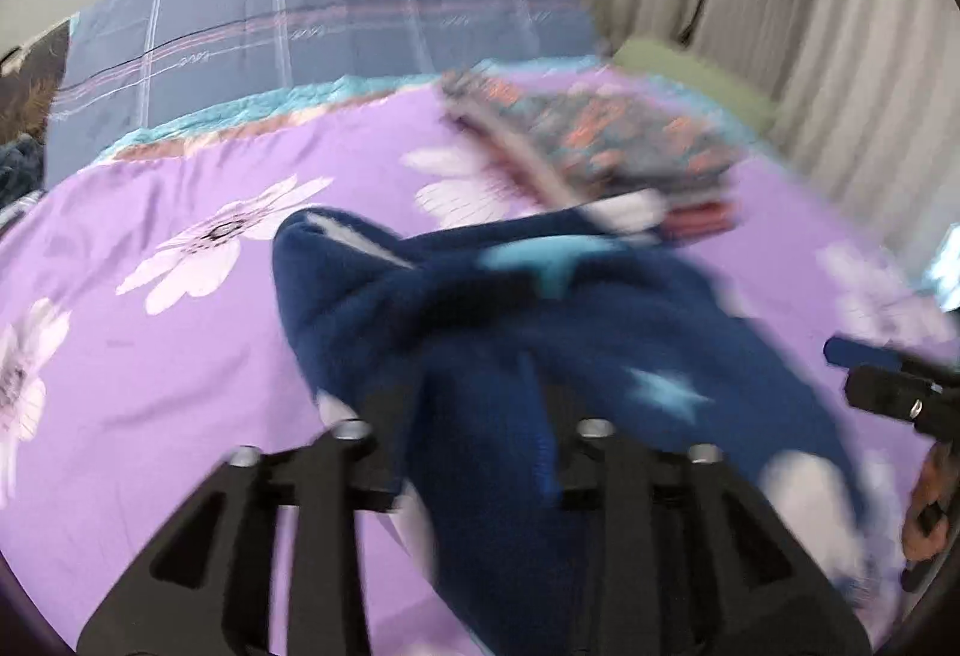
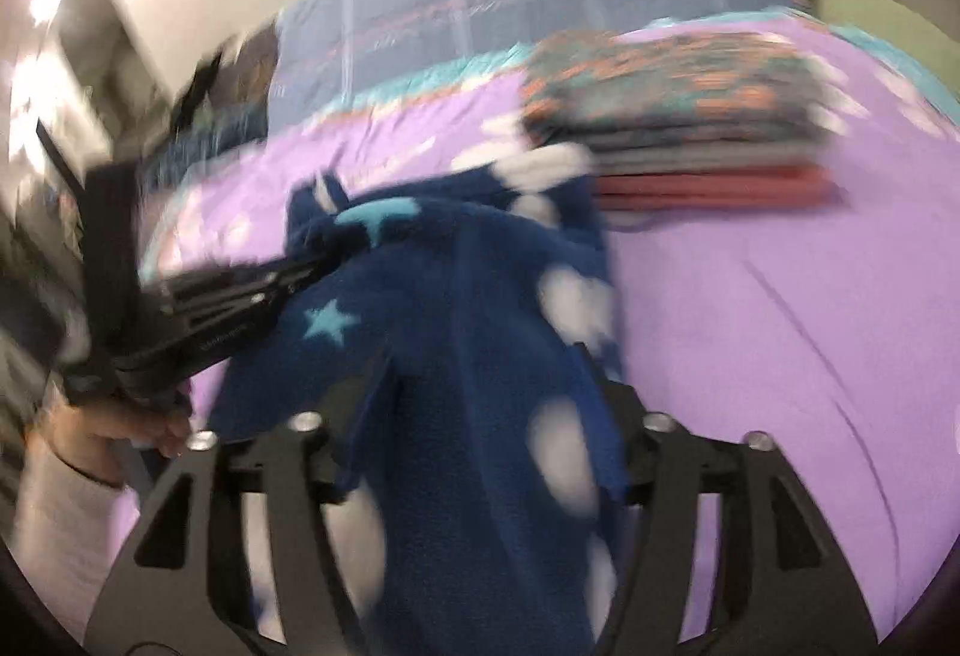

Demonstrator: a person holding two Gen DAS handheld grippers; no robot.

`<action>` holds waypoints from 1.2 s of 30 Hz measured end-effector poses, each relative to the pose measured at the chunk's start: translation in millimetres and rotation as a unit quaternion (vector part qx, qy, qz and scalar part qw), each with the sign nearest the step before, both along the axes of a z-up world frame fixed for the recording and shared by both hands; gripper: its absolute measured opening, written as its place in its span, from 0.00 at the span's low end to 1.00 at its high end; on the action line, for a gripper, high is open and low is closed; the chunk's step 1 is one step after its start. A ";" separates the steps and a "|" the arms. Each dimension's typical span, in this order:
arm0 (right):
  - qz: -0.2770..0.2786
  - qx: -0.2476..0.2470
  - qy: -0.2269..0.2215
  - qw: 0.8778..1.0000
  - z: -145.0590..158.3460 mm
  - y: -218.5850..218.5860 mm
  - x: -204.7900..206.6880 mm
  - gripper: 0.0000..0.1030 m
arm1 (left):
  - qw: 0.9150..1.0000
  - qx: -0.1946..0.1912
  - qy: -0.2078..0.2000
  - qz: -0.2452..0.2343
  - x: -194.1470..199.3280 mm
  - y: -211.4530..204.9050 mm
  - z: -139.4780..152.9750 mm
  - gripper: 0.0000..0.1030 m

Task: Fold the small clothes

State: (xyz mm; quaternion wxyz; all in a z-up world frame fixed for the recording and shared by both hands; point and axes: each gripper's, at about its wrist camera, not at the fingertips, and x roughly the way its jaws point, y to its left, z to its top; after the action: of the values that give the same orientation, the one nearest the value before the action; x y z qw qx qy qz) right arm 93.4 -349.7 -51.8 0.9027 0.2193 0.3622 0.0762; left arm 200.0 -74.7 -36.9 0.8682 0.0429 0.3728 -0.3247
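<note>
Lying bunched on the purple bedspread (image 1: 180, 356), the navy star-patterned garment (image 1: 480, 332) runs up between the parted jaws of both the left gripper (image 1: 474, 416) and the right gripper (image 2: 480, 392), neither visibly pressing it.

light: soft, even | blur: heavy motion smear | edges: fisheye-warped, vignetted
</note>
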 end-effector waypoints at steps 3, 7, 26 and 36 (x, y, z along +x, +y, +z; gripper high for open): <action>-0.024 0.093 -0.007 0.995 1.8 -32.6 -66.4 0.73 | 0.997 -0.038 -0.016 -0.060 -40.8 7.7 7.5 0.60; -0.049 0.240 0.076 0.966 -50.7 -49.9 -122.3 0.75 | 0.994 0.025 -0.054 -0.089 -88.9 -3.8 -15.7 0.68; -0.166 0.271 0.108 0.942 -94.6 4.9 -61.5 0.93 | 0.995 -0.061 0.021 -0.071 -67.1 16.3 -10.2 0.81; -0.149 0.258 0.097 0.950 -96.8 1.4 -70.0 0.91 | 0.961 -0.176 0.210 0.047 79.5 37.6 -75.4 0.99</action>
State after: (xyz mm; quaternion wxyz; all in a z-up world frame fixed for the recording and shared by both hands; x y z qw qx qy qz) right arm 23.4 -348.3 -148.6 0.7772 0.5021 0.3791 0.0101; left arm 279.5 -37.1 -112.4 0.7787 -0.1971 0.4852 -0.3454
